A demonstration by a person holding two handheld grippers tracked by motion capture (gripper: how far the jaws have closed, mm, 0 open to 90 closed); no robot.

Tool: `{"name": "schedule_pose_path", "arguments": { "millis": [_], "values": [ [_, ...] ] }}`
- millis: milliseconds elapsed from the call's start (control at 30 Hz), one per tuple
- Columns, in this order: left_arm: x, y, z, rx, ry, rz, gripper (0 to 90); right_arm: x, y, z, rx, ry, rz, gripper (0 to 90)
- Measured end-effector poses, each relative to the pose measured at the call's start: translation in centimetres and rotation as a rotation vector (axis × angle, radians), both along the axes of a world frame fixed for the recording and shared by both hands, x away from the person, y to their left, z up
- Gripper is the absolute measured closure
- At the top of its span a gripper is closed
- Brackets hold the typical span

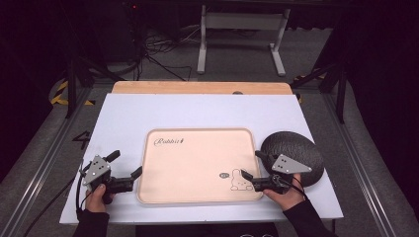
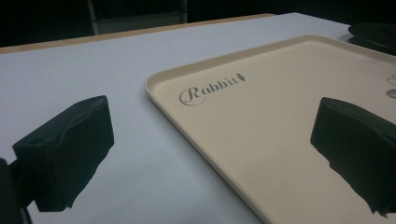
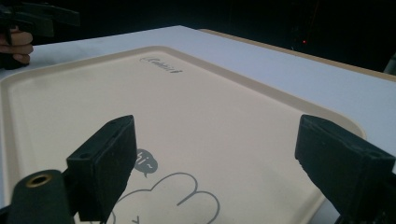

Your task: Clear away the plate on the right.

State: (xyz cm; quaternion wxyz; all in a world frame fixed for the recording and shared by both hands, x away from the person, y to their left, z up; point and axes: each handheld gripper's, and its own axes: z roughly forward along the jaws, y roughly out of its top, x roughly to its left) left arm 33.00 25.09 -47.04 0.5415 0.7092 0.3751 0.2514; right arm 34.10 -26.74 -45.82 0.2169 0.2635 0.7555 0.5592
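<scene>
Beige tray (image 1: pixel 197 163), black round object (image 1: pixel 296 148) partly hidden, perhaps a hat

We saw beige tray (image 1: pixel 197 163) lying flat, centred on white table top, long side toward person. Rounded corners, low raised rim, nothing on it. "Rabbit" lettering (image 2: pixel 211 88) sat at far left corner; line-drawn rabbit (image 1: pixel 240 179) with small "hi" bubble sat at near right corner.

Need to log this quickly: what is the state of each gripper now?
Left gripper: open, holding nothing, astride the tray edge.
Right gripper: open, holding nothing, over the tray.
</scene>
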Motion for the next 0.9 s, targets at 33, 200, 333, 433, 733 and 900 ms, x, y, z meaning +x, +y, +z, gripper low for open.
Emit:
{"name": "schedule_pose_path", "arguments": {
  "millis": [33,200,333,433,733,900],
  "values": [
    [0.0,0.0,0.0,0.0,0.0,0.001,0.4,0.03,-0.04,0.01,0.002,0.003,-0.005,13.6],
    [0.01,-0.04,-0.01,0.004,-0.005,0.0,0.4,0.08,-0.12,-0.01,0.013,0.006,-0.008,13.1],
    [0.01,-0.05,-0.01,0.003,-0.004,0.0,0.4,0.09,-0.02,-0.01,0.005,0.007,-0.003,14.3],
    [0.0,-0.05,-0.01,0.004,-0.004,0.0,0.4,0.13,-0.13,0.0,0.012,0.014,-0.004,14.2],
    [0.02,-0.08,-0.01,0.006,-0.002,0.002,0.4,0.11,-0.07,0.0,0.009,0.014,-0.033,11.0],
    [0.04,-0.12,0.02,0.011,0.002,0.001,0.4,0.01,0.07,0.0,0.001,0.003,-0.048,20.6]
  ]
}}
